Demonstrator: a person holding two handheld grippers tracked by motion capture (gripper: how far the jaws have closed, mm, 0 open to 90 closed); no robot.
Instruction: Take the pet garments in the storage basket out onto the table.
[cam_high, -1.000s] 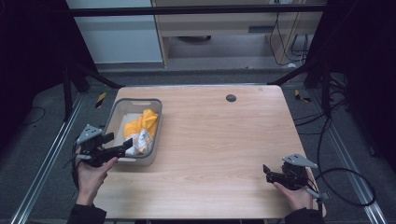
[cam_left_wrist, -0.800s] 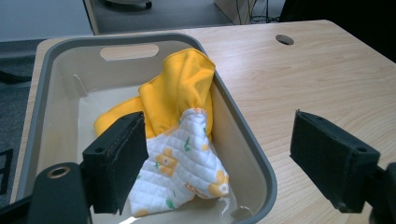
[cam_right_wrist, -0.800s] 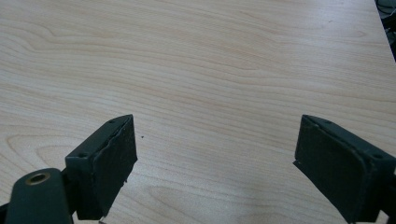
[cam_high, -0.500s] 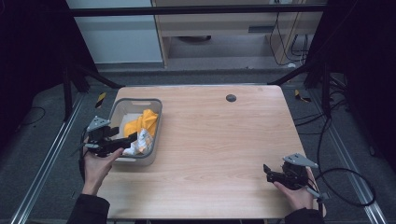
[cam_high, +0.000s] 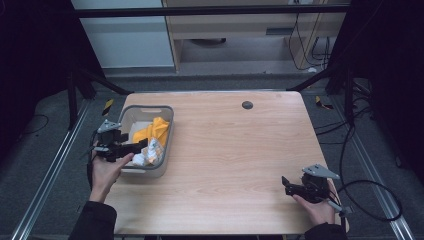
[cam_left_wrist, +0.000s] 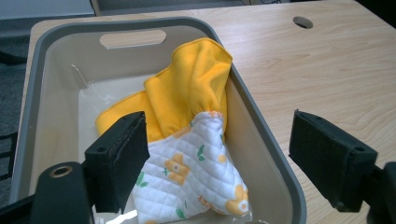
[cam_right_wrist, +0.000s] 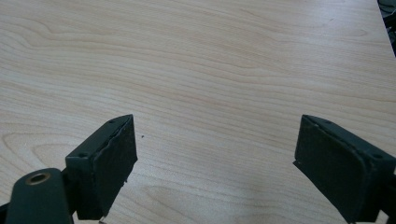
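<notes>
Grey bin (cam_left_wrist: 261, 116): one, containing one yellow, flower-printed cloth (cam_left_wrist: 196, 140). Left gripper (cam_left_wrist: 217, 158) and right gripper (cam_right_wrist: 215, 158): jaws released.

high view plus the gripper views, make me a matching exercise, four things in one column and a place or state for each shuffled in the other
Things:
1. cloth
2. grey bin
3. left gripper
4. right gripper

Places or states:
a. open, low over bare wood at the table's near right
b. bunched inside the bin, yellow above, white flower print below
c. stands on the table's left part
d. open, one jaw inside the bin beside the cloth, the other outside its wall

Pairs: 1-b, 2-c, 3-d, 4-a
</notes>
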